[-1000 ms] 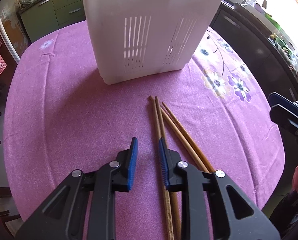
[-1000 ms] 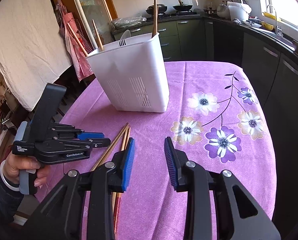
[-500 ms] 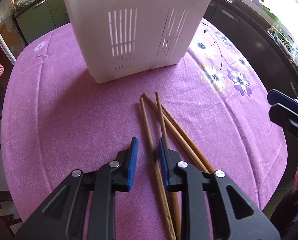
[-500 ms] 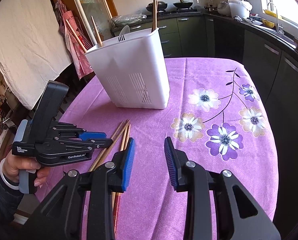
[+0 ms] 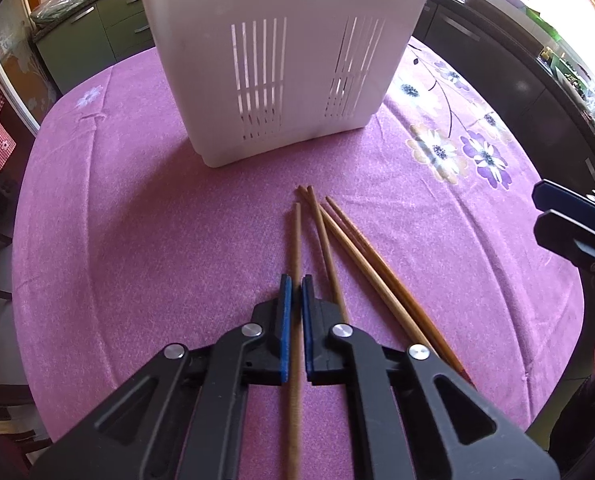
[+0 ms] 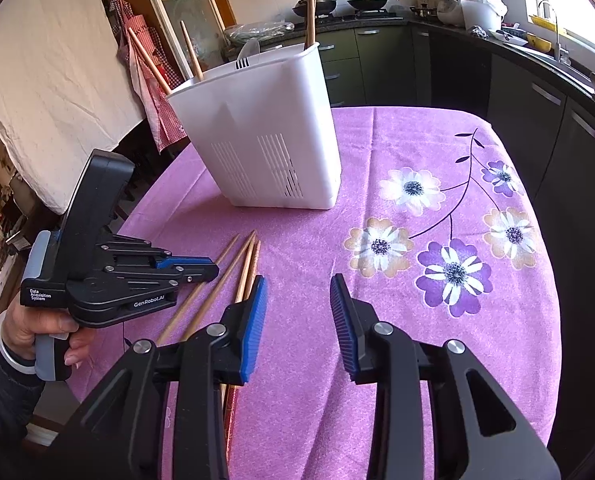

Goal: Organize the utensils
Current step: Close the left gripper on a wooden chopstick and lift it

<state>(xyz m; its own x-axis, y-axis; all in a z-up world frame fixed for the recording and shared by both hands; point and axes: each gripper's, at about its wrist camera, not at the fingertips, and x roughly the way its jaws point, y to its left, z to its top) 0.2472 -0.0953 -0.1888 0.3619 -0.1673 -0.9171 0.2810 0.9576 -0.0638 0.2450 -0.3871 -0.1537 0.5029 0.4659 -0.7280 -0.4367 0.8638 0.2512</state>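
The left tool [image 5: 296, 292] is clamped on 1 chopstick [image 5: 296, 240], separating it from 3 others [image 5: 349, 244] for the far white holder [image 5: 281, 60]; the right tool [image 6: 297, 300], jaws apart, holds nothing.

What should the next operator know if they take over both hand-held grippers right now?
Left hand-held gripper: shut on one chopstick, which still lies along the tablecloth.
Right hand-held gripper: holds nothing, jaws apart and opening slightly, hovering over the cloth.
Loose chopsticks: three more beside the gripped one, in front of the white utensil holder.
Done: the holder, seen from the right wrist, already has three chopsticks and a pale utensil standing in it.
Left: probably lift the gripped chopstick into the holder, then move the other three.
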